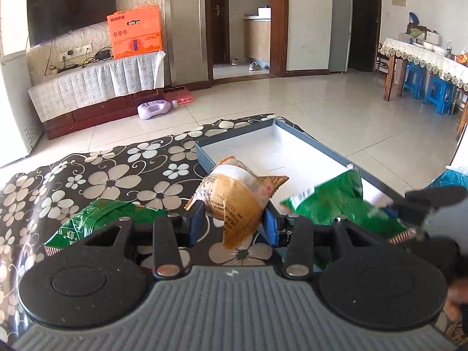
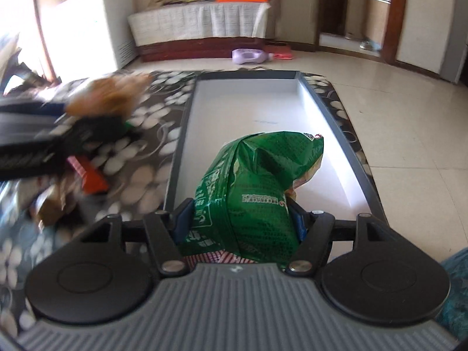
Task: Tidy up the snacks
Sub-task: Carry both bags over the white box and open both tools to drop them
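My left gripper [image 1: 232, 225] is shut on a tan snack packet [image 1: 237, 196] and holds it above the flowered table, just short of the near corner of the shallow grey box [image 1: 204, 158]. My right gripper [image 2: 238, 219] is shut on a green snack bag [image 2: 257, 187] and holds it over the near end of the box [image 2: 178, 158], whose white inside is bare. In the left wrist view the green bag [image 1: 330, 201] and right gripper show at right. In the right wrist view the left gripper [image 2: 52, 134] with the tan packet [image 2: 111, 93] is blurred at left.
Another green packet [image 1: 96, 222] lies on the black flowered tablecloth [image 1: 111, 181] left of my left gripper. Several loose snacks, one red [image 2: 92, 175], lie on the table left of the box. The table's far edge drops to a tiled floor.
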Motion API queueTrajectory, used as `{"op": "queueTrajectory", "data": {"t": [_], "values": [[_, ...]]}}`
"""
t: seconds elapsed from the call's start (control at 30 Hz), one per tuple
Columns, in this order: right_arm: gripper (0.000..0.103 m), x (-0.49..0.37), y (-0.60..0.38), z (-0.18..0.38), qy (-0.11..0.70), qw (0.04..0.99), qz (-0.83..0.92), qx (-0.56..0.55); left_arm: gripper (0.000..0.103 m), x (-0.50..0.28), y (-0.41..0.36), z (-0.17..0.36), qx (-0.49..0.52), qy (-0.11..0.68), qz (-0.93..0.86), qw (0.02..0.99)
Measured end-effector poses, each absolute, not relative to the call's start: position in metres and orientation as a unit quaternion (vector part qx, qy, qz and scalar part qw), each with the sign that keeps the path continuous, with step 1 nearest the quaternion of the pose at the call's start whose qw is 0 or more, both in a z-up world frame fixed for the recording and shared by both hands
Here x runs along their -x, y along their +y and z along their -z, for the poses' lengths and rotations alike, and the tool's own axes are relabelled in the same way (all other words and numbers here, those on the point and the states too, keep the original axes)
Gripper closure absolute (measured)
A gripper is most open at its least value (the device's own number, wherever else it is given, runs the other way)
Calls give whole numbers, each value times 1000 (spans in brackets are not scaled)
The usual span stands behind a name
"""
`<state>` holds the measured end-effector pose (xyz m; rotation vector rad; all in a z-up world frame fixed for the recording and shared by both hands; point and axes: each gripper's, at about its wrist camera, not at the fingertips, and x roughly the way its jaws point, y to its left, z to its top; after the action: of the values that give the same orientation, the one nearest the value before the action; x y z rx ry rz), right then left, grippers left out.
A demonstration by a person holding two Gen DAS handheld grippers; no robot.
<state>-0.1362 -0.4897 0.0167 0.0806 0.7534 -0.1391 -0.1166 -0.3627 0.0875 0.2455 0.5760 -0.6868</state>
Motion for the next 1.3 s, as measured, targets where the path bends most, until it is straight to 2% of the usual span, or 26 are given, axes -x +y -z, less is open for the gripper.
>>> {"op": "queueTrajectory", "data": {"t": [0.3, 0.53, 0.73, 0.97, 1.17, 1.23, 1.3], "values": [[35, 164, -433, -23, 384, 923, 12, -37, 55, 129, -333, -96, -95, 270, 375, 882], [36, 161, -444, -25, 374, 924, 61, -39, 55, 126, -322, -96, -89, 270, 382, 879], [30, 154, -462, -22, 389, 915, 64, -83, 55, 121, -364, -93, -112, 275, 361, 884], [29, 161, -469, -30, 372, 922, 73, -82, 55, 119, -424, -81, -139, 280, 359, 879], [30, 167, -477, -38, 355, 928, 99, -57, 54, 104, -446, -69, -138, 313, 359, 868], [30, 168, -480, -40, 350, 929, 104, -61, 52, 98, -448, -65, -140, 325, 364, 862], [30, 169, -482, -41, 348, 930, 104, -62, 45, 98, -450, -64, -154, 320, 366, 860]]}}
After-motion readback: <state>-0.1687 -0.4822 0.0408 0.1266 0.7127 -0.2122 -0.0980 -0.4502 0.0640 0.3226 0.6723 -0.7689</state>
